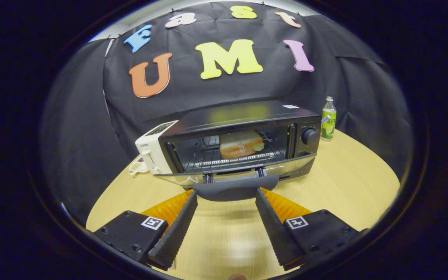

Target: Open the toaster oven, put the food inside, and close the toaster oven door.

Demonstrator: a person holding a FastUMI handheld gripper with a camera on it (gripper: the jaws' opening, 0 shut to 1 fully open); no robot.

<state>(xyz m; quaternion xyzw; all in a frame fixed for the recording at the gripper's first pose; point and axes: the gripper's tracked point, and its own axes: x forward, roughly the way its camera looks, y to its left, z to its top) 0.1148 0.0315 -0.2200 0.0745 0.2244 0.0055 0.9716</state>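
Note:
A black toaster oven [247,116] stands on the round wooden table [356,182] with its door [224,178] folded down flat toward me. A sandwich [241,144] lies on the wire rack inside the open cavity. The door's dark handle [235,190] hangs at the door's front edge, just ahead of my fingertips. My gripper [226,193] is open, its two fingers [177,229] spread wide at either end of the handle, nothing pressed between them.
A white toaster [152,149] stands against the oven's left side, with a small white item [137,167] on the table beside it. A green-labelled bottle [328,119] stands to the oven's right, near the table's back edge. Black cloth walls close in behind.

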